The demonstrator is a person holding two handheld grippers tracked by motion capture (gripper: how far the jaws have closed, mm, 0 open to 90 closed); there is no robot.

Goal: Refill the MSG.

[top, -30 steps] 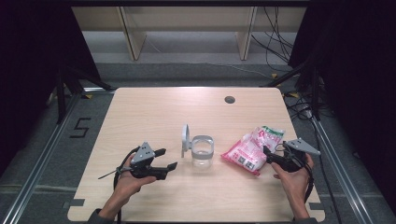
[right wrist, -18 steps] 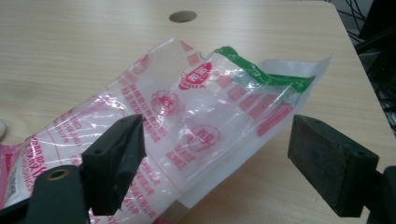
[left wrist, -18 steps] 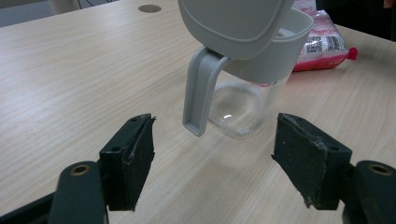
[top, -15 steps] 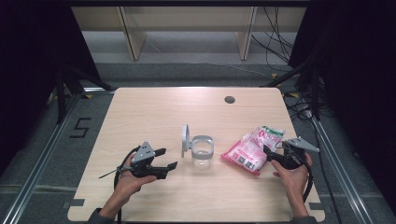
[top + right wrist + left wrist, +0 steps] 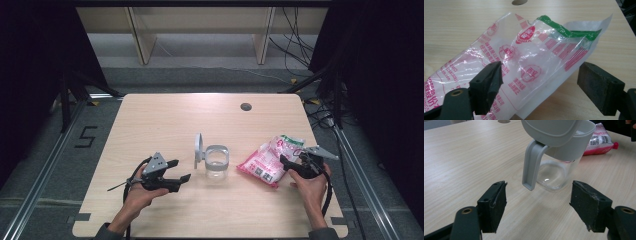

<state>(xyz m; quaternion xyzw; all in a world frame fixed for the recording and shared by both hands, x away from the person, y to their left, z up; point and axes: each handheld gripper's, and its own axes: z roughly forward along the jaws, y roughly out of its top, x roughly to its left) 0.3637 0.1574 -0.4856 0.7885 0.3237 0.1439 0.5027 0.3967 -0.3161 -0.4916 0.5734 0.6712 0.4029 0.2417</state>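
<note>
A clear glass jar point(image 5: 216, 163) stands mid-table, its grey hinged lid point(image 5: 198, 149) flipped up on its left side. In the left gripper view the jar point(image 5: 556, 170) and its lid point(image 5: 549, 130) rise just beyond my open left gripper point(image 5: 537, 202), which holds nothing. From above, the left gripper point(image 5: 181, 169) sits a short way left of the jar. A pink-and-white plastic bag point(image 5: 270, 159) with a green top edge lies right of the jar. My right gripper point(image 5: 286, 165) is at the bag's right end. Its jaws stand open point(image 5: 539, 85) on either side of the bag's point(image 5: 531, 62) loose end.
The light wooden table point(image 5: 165, 120) has a round cable hole point(image 5: 245, 106) near its far right. Cables trail over the floor beyond the table's right edge. The bag's pink end point(image 5: 599, 142) shows behind the jar in the left gripper view.
</note>
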